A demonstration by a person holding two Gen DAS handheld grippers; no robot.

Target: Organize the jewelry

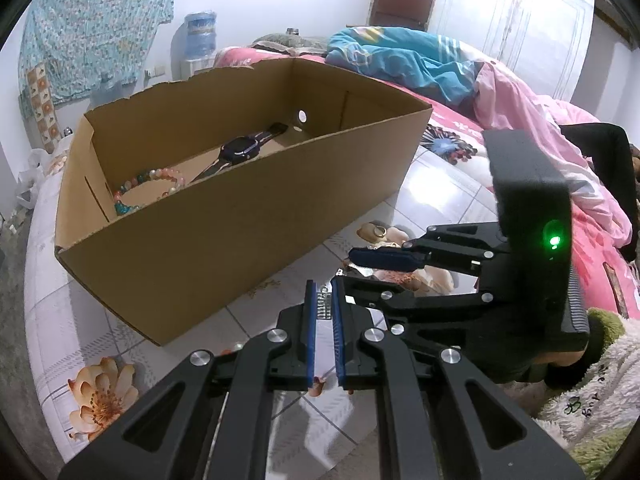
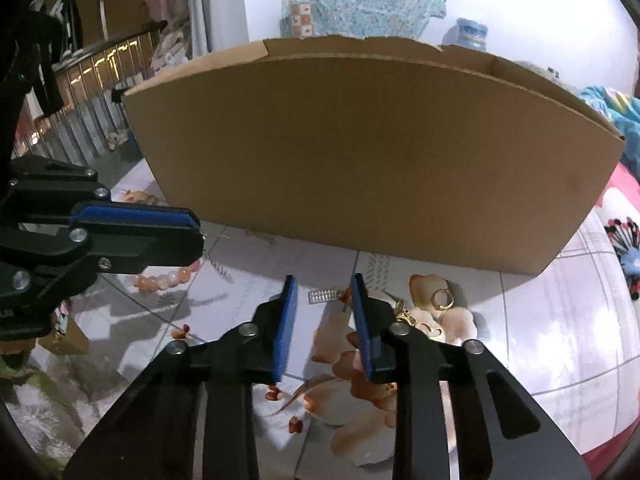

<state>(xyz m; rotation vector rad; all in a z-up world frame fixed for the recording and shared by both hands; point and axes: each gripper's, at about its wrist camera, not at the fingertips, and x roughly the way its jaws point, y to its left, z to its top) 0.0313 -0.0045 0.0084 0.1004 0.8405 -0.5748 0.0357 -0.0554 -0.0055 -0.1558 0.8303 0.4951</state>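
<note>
Cardboard box (image 1: 240,240), left tool (image 1: 322,285) closed, right tool (image 2: 323,280) open by silver piece (image 2: 320,296), perhaps clasp.

A bed with a shiny flower sheet (image 1: 80,320) fills the room. A pink blanket (image 1: 532,128) lies bunched up by the far right edge of the bed. A blue blanket (image 1: 400,60) is piled at the far end, next to the pink one. A fluffy white and green cloth (image 1: 592,392) sits at the near right corner. On the wall past the far left corner hangs a blue patterned cloth (image 1: 96,24). A big blue water bottle (image 1: 202,34) stands beside it. A white door (image 1: 516,20) is behind the blankets. A metal railing (image 2: 92,92) with hanging clothes (image 2: 68,28) runs past the left edge.
</note>
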